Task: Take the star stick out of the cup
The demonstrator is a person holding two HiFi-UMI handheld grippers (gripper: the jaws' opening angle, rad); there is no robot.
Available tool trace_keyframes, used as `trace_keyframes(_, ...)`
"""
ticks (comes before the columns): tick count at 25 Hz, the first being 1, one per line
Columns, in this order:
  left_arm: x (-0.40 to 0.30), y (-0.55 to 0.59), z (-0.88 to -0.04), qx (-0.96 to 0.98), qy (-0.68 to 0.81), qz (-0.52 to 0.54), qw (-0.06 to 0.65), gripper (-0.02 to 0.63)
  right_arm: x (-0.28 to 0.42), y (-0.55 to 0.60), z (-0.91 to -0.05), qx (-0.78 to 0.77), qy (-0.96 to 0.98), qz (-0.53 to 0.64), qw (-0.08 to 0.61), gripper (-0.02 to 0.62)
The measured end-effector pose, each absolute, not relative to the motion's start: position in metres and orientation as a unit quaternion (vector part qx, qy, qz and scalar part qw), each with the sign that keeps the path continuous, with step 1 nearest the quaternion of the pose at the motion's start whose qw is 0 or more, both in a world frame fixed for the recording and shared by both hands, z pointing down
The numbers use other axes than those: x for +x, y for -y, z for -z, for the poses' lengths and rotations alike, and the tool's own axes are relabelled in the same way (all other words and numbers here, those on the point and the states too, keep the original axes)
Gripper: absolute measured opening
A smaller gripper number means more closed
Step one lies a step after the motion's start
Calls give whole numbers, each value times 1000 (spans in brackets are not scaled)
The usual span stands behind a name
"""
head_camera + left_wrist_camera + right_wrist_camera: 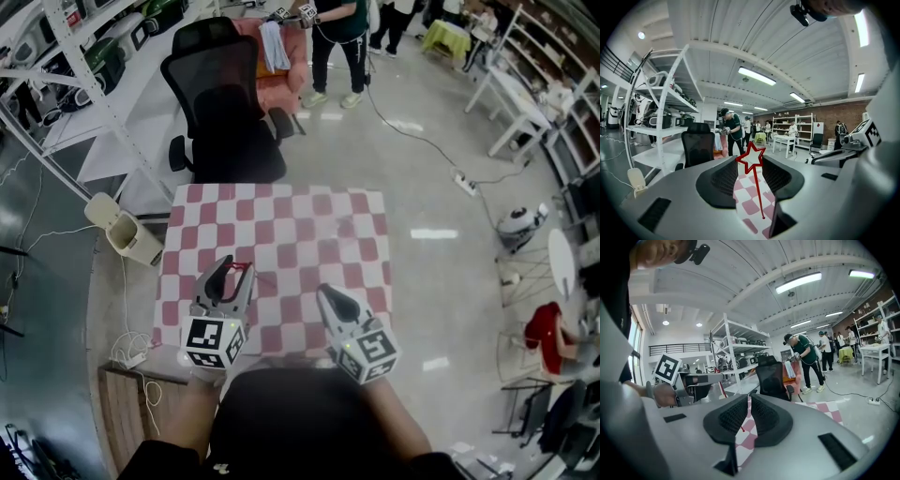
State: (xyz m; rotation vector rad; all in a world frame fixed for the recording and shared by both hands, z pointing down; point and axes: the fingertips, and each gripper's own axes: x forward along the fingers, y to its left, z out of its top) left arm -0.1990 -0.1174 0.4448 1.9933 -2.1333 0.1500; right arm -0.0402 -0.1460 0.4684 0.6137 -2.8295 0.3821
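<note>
left gripper (239, 263): held low over the near left part of the table, pointing forward and slightly down; marker cube (214, 342) towards the wearer.
left jaws: part-way open, clamped on the star head of the red star stick (757, 193); the star sits right at the jaw tips.
star stick position: off the table, in the air. The thin shaft runs back from the star between the jaws and its free end hangs over the cloth, touching nothing.
right gripper (323, 291): beside the left one, same forward, slightly down tilt, over the near right part of the table.
right jaws: closed to a thin slit, nothing in them; a bit of red stick shows through the slit, beyond the jaws.
hidden: both hands mostly behind the cubes in the head view; wearer's dark torso covers the table's near edge. Pad contact on the star is hard to see exactly, since the star overlaps the tips.
surface: table under a red-and-white checkered tablecloth (281, 216).
room: glossy grey floor; black office chair (225, 122) at the table's far side; beige waste bin (122, 230) to its left; white metal shelving (94, 56) with appliances; a standing person in a dark green top (337, 28); power strip (466, 181) with its cable on the floor.
</note>
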Motion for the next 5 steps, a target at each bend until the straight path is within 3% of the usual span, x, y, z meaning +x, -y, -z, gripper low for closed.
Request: trace_keyframes(5, -196, 116, -444, 680, 723, -53, 107, 198, -36, 148, -466, 218, 962, -126, 109, 37)
